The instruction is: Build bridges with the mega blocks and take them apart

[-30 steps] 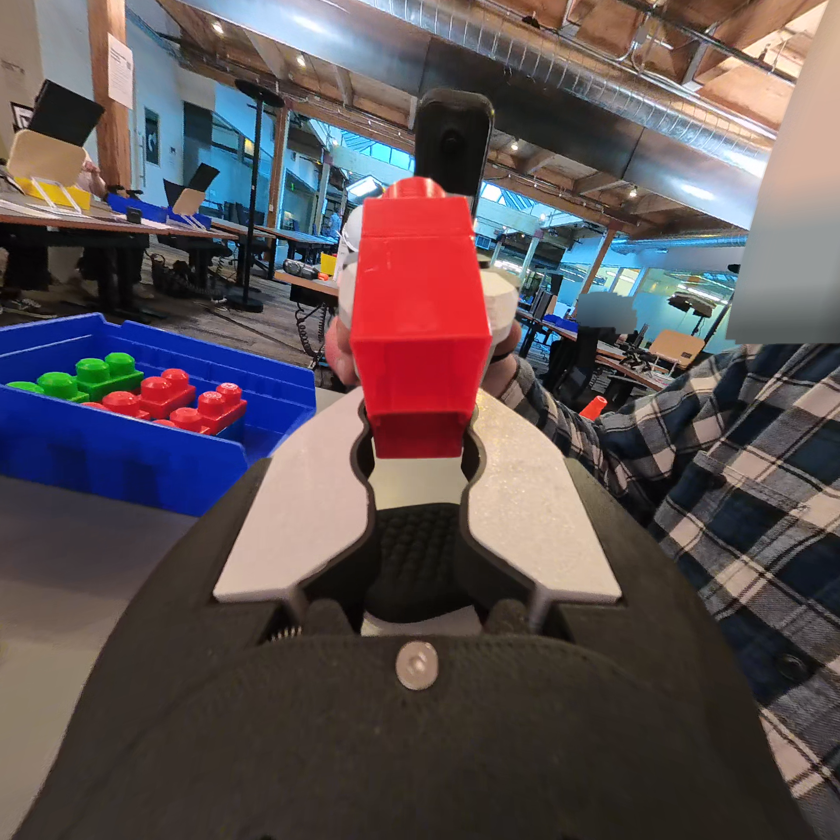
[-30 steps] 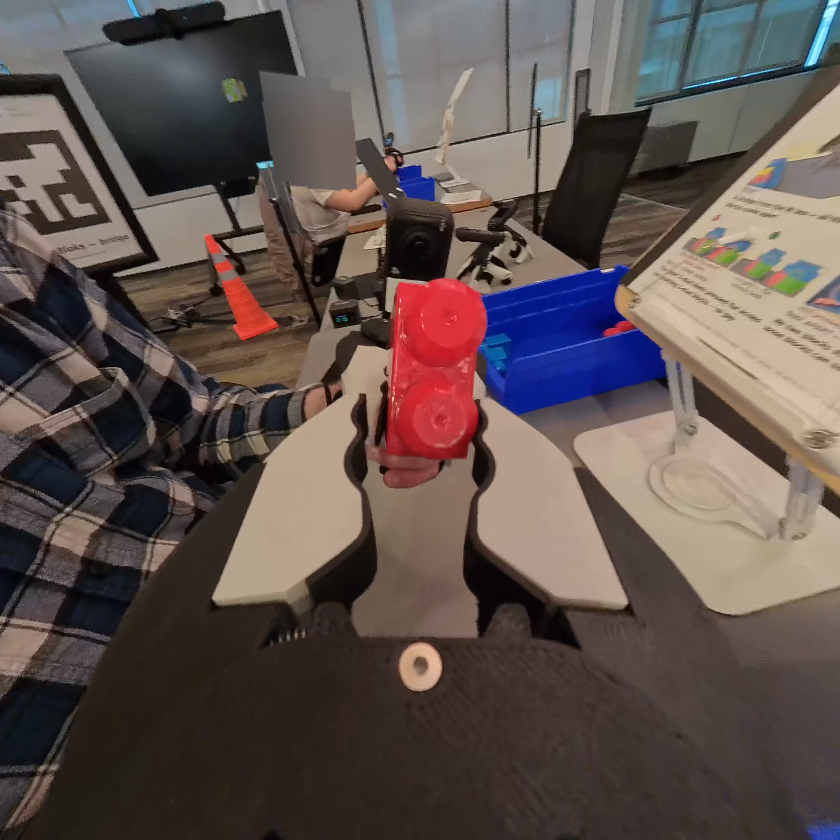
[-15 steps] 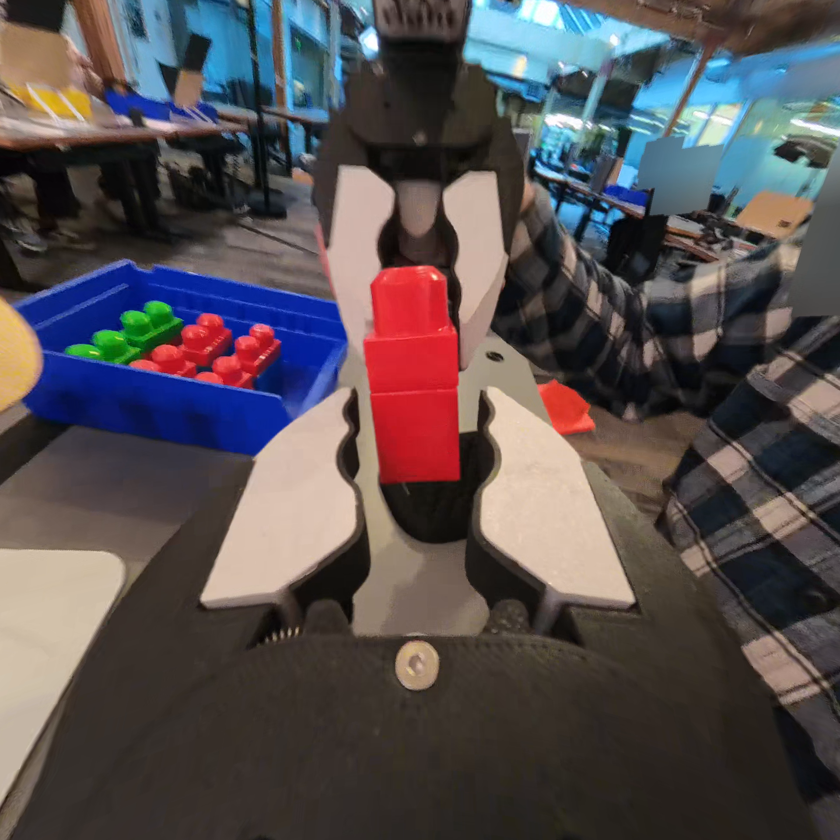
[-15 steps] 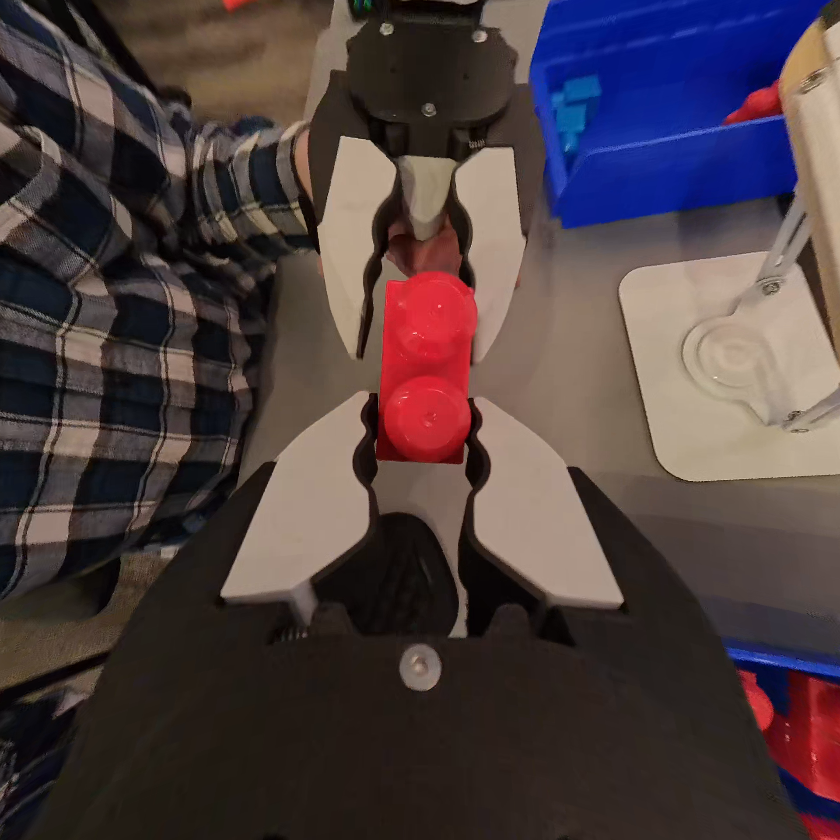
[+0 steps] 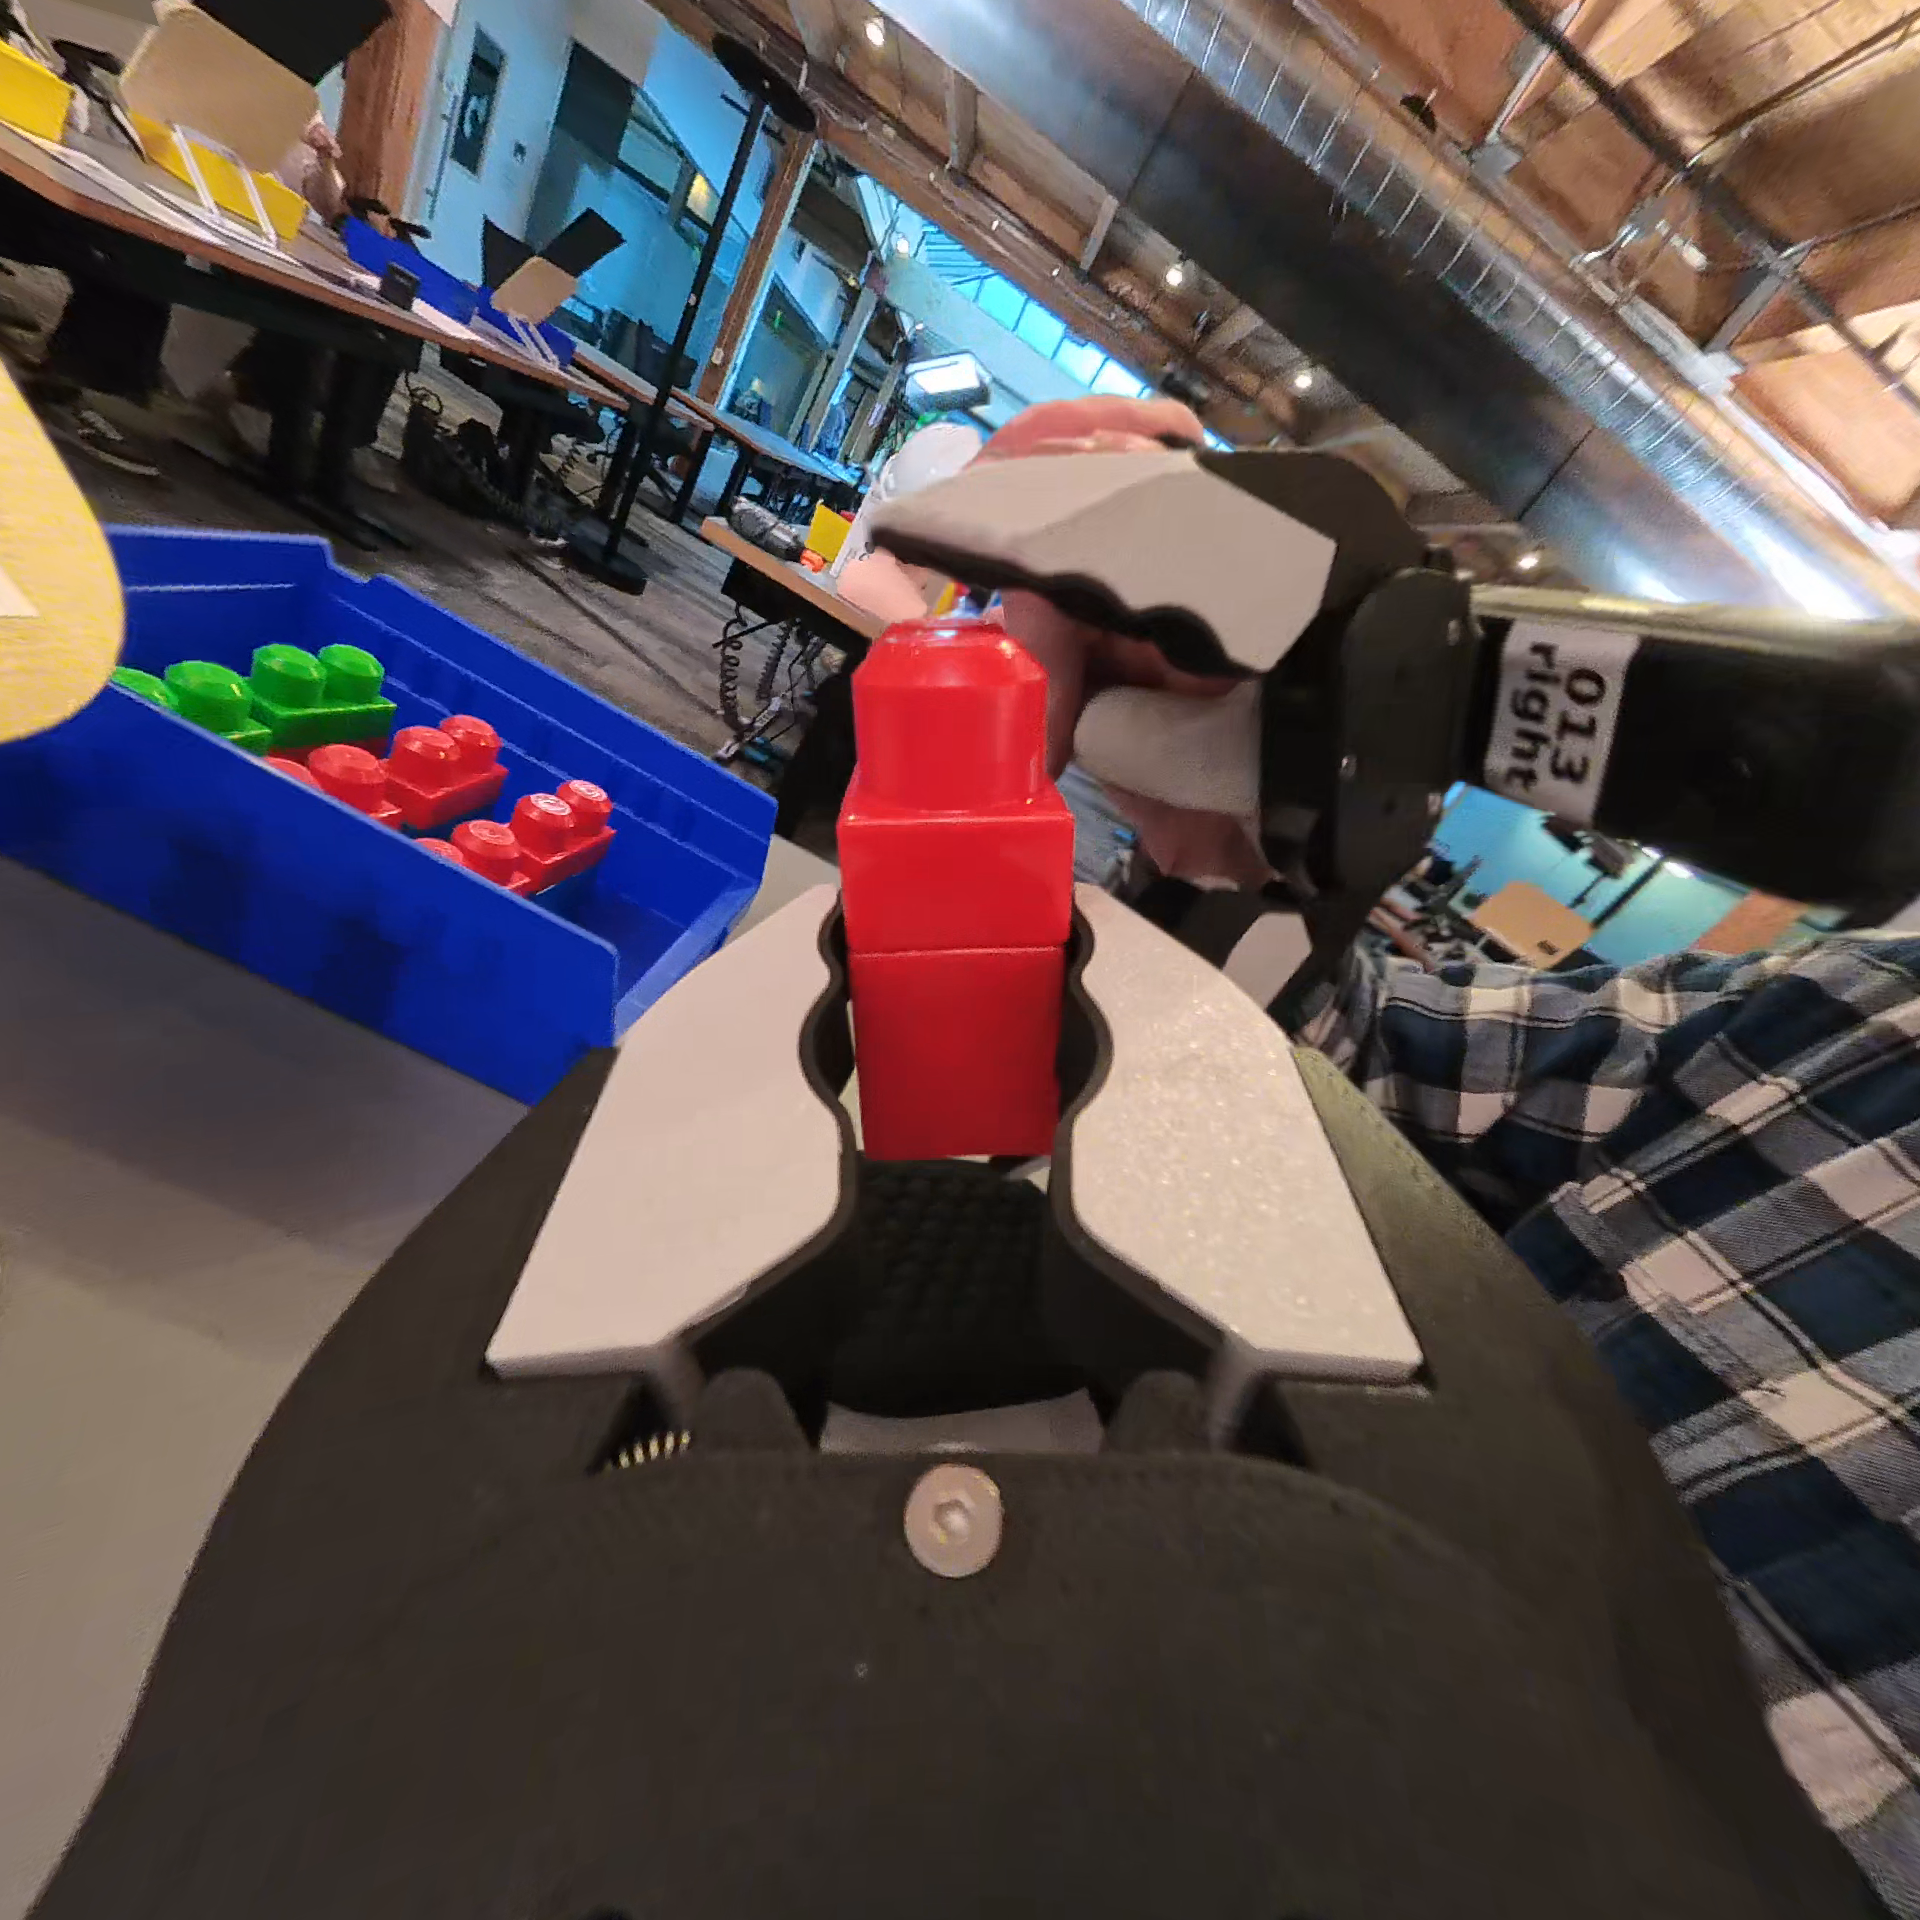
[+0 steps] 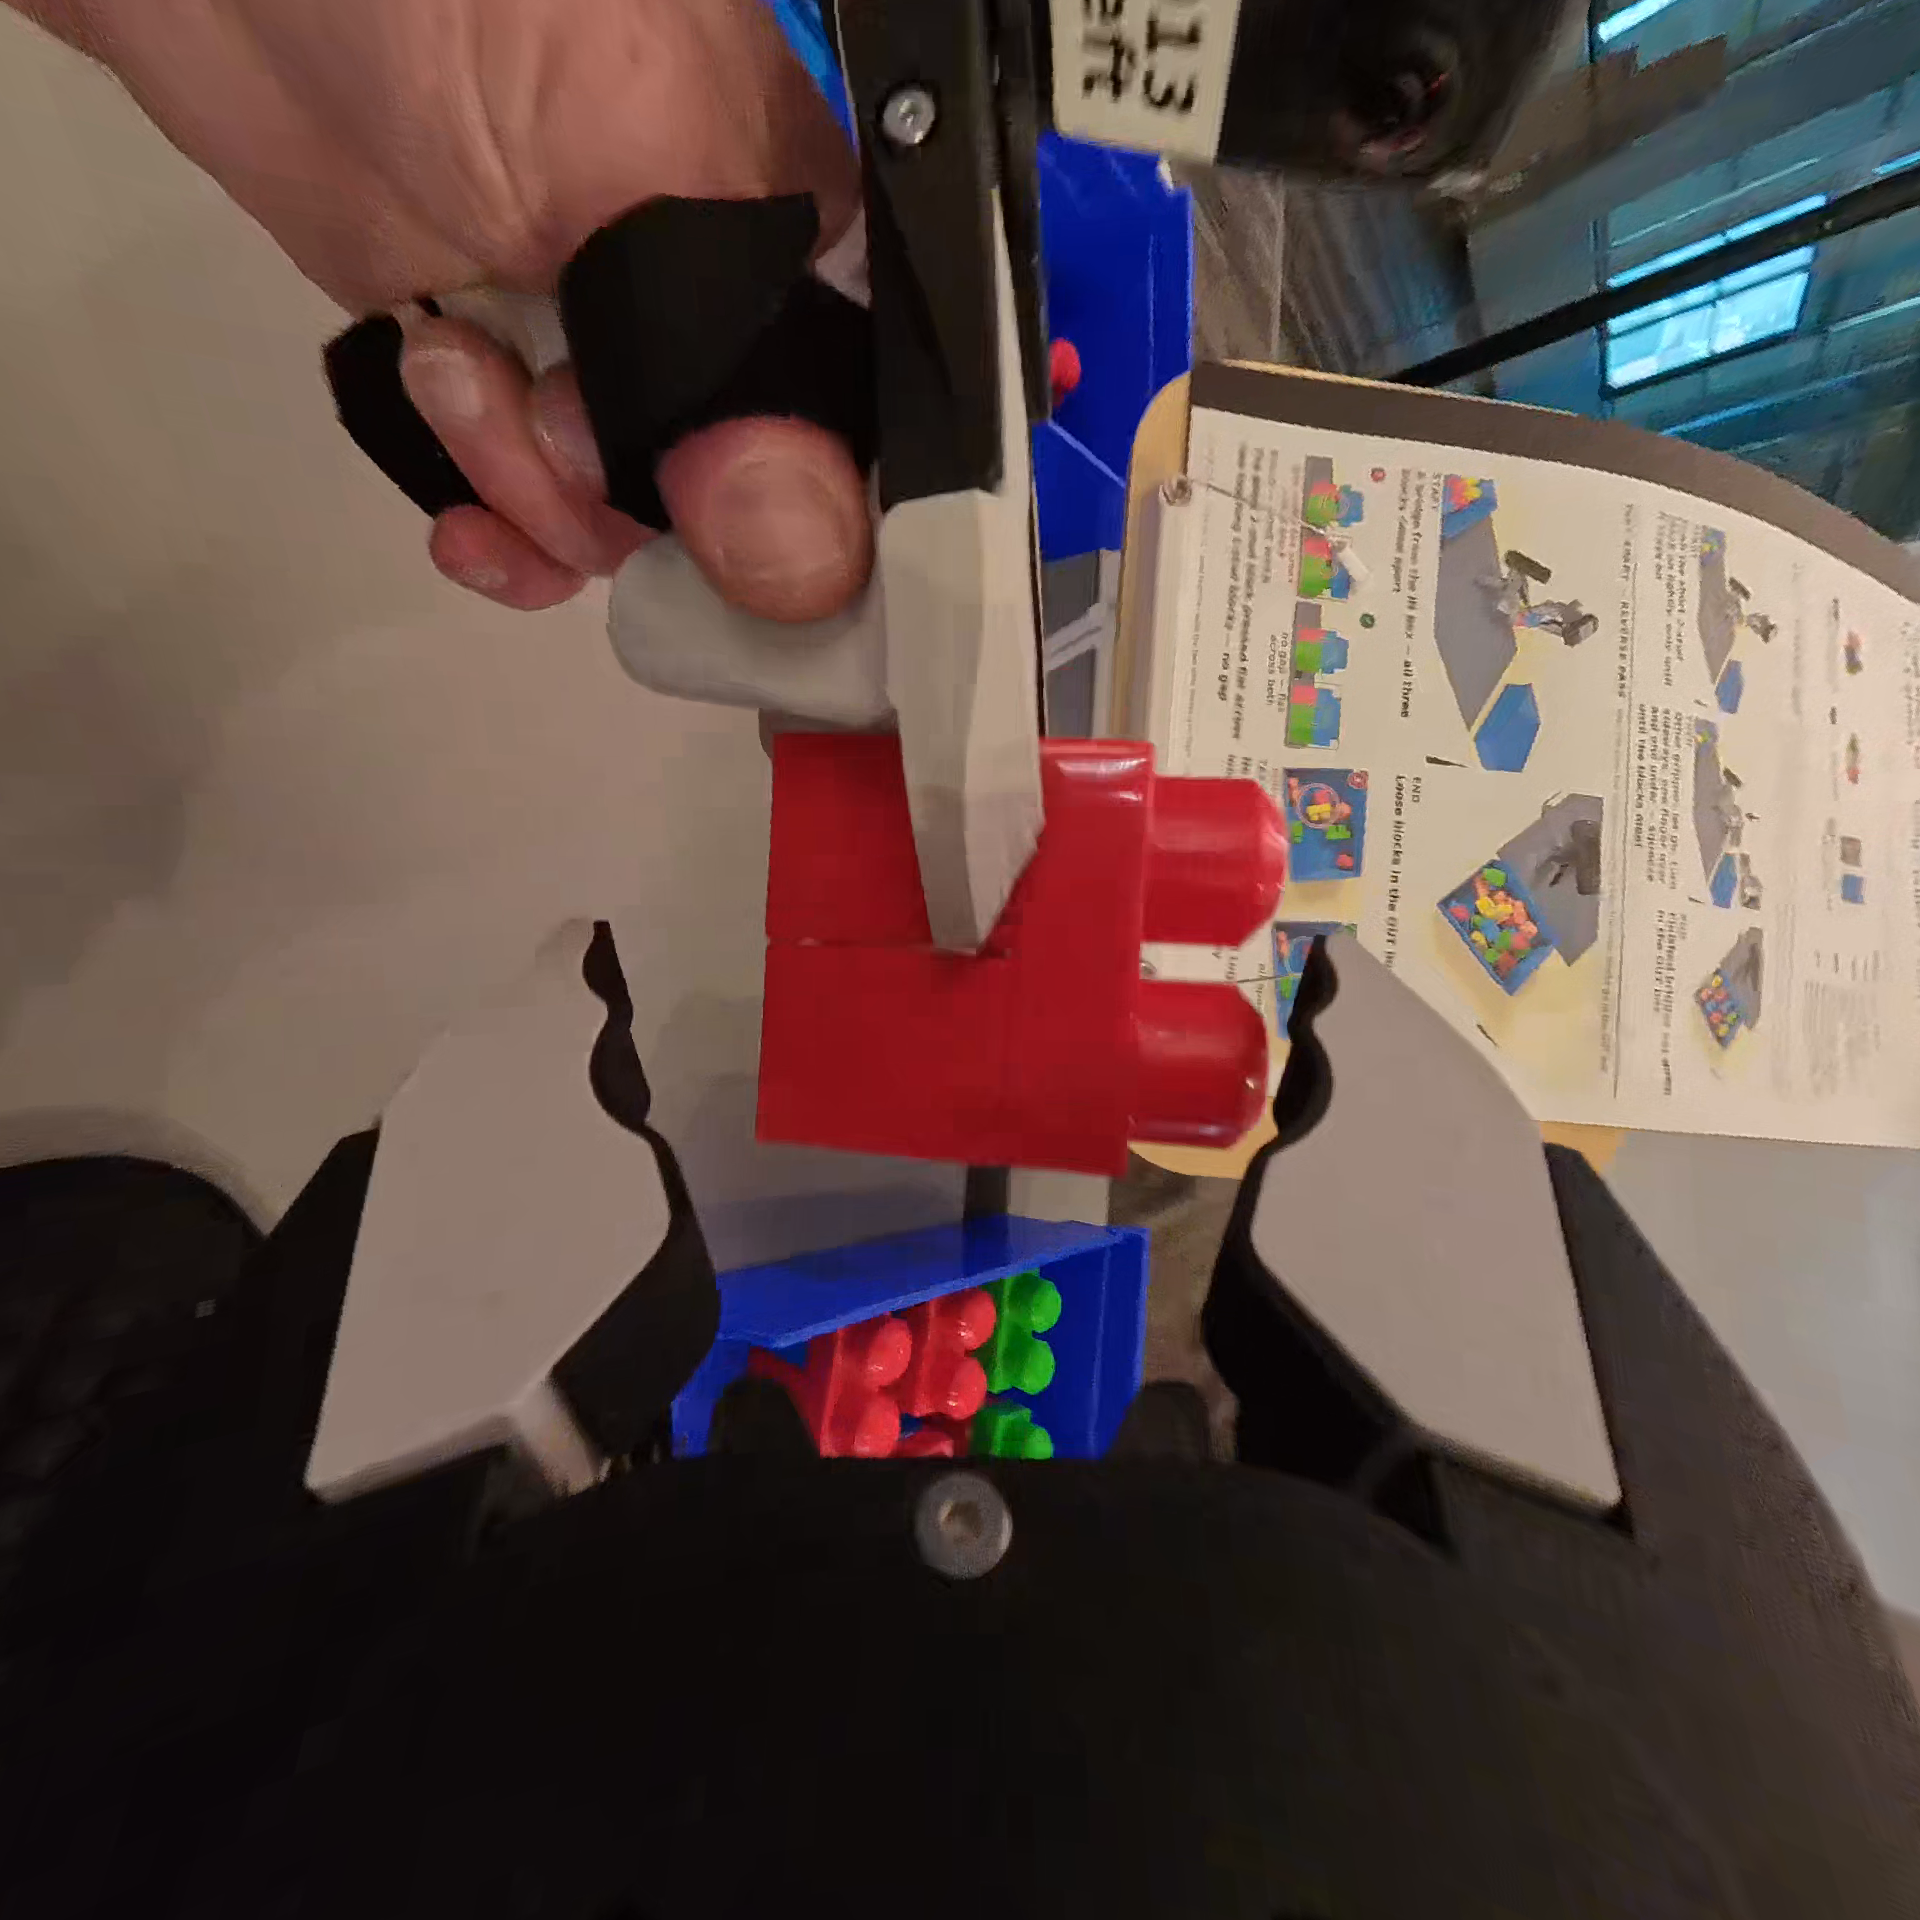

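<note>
Red block stack held by left gripper; right gripper spread wide.

At centre frame, the stacked red plastic studded blocks [image 5: 954, 966] are clamped between both grey pads of the left gripper [image 5: 954, 1023]. The right gripper [image 6: 961, 1023] is opened wide around the stack, untouching. The blue plastic bin [image 5: 436, 935] of red and green blocks is seen at left.

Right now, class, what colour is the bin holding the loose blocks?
Blue; the bin shows best in the left wrist view.

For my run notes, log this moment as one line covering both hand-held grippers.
left hand-held gripper: shut on red block stack | right hand-held gripper: open, astride stack | blue bin: red, green blocks
</note>
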Action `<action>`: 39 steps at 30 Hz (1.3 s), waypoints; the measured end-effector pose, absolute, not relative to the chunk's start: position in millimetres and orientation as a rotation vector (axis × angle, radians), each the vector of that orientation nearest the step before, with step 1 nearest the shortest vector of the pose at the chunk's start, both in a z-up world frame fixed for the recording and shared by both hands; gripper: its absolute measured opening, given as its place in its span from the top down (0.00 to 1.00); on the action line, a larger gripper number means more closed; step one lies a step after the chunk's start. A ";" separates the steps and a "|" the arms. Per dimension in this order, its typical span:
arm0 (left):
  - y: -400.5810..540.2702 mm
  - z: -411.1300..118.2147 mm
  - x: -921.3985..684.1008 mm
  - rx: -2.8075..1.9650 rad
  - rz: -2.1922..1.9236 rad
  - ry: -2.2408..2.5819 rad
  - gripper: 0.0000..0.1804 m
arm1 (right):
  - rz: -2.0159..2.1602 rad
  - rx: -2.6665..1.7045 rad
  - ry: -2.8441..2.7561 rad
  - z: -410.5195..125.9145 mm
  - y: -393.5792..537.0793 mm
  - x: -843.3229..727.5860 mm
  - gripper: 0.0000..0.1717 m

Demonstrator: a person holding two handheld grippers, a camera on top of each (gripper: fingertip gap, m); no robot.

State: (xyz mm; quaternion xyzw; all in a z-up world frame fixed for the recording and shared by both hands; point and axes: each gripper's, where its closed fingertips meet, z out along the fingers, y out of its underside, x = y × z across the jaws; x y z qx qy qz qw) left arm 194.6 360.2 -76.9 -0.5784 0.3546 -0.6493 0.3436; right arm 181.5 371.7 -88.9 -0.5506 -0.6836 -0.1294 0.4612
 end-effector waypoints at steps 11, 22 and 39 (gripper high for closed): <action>357.6 -71.3 202.3 -1.514 -1.574 0.911 0.80 | -0.601 -1.270 -1.586 -79.2 385.8 185.7 0.44; 375.0 -73.4 188.9 -1.489 -1.611 0.846 0.81 | -0.232 -1.428 -1.534 -74.2 381.0 189.8 0.40; 352.7 -93.8 208.6 -1.477 -1.426 1.202 0.80 | 0.753 -1.866 -1.829 -81.9 360.3 201.7 0.81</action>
